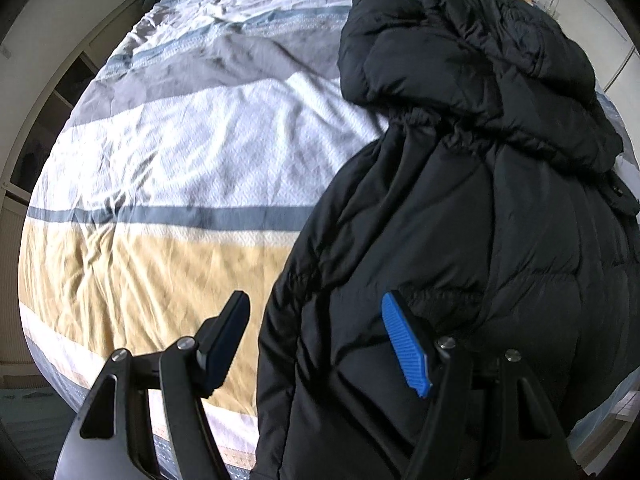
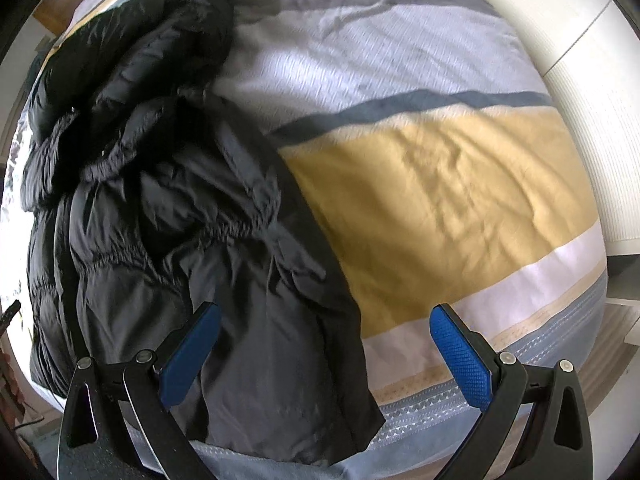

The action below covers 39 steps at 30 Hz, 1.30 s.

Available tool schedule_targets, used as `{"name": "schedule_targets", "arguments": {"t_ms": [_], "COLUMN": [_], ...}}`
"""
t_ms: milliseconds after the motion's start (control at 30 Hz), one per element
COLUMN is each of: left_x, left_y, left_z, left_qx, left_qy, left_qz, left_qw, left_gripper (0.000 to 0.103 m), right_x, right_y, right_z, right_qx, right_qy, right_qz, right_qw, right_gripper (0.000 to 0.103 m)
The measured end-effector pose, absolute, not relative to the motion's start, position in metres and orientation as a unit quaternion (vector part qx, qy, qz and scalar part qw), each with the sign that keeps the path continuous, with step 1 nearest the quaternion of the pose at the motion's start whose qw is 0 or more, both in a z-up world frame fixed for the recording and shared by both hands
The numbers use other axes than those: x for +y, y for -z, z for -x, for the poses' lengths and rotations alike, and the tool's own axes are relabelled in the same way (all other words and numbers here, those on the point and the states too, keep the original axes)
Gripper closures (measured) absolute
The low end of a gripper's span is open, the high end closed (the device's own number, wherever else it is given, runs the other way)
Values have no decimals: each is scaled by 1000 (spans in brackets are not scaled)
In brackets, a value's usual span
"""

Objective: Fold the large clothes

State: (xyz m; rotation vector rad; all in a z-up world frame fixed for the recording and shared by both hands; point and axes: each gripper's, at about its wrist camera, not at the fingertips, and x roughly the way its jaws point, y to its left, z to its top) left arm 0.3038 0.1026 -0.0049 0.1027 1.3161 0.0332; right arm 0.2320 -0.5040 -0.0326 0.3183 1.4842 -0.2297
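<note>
My left gripper (image 1: 326, 344) and right gripper (image 2: 326, 354) both hang spread and empty over the black jacket (image 1: 460, 220), narrowed lengthwise on the bed (image 1: 160, 152), crosswise fold left.

We count one black quilted puffer jacket (image 1: 460, 220), one striped white, grey, blue and yellow bedspread (image 1: 168, 152), and two black grippers with blue pads: left gripper (image 1: 320, 344), right gripper (image 2: 324, 356).

A rumpled striped bedspread (image 1: 168, 152) in white, grey, blue and yellow; pale wall panels (image 2: 580, 52) beside it.
</note>
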Motion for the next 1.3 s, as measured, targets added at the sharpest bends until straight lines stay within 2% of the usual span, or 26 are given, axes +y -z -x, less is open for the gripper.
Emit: {"name": "schedule_targets", "arguments": {"t_ms": [1100,1300], "left_x": [108,115], "left_y": [58,66], "left_z": [-271,-268], "left_qx": [641,643], "left_qy": [-23,-24], "left_qz": [-16,-5], "left_qw": [767,766], "left_gripper": [35,29], "right_x": [-492,-484], "right_y": [103,120], "right_z": [-212,-224], "right_qx": [719,725], "right_qy": [70,61], "right_qz": [-150,-145], "right_qw": [675,671], "right_gripper": [0,1]}}
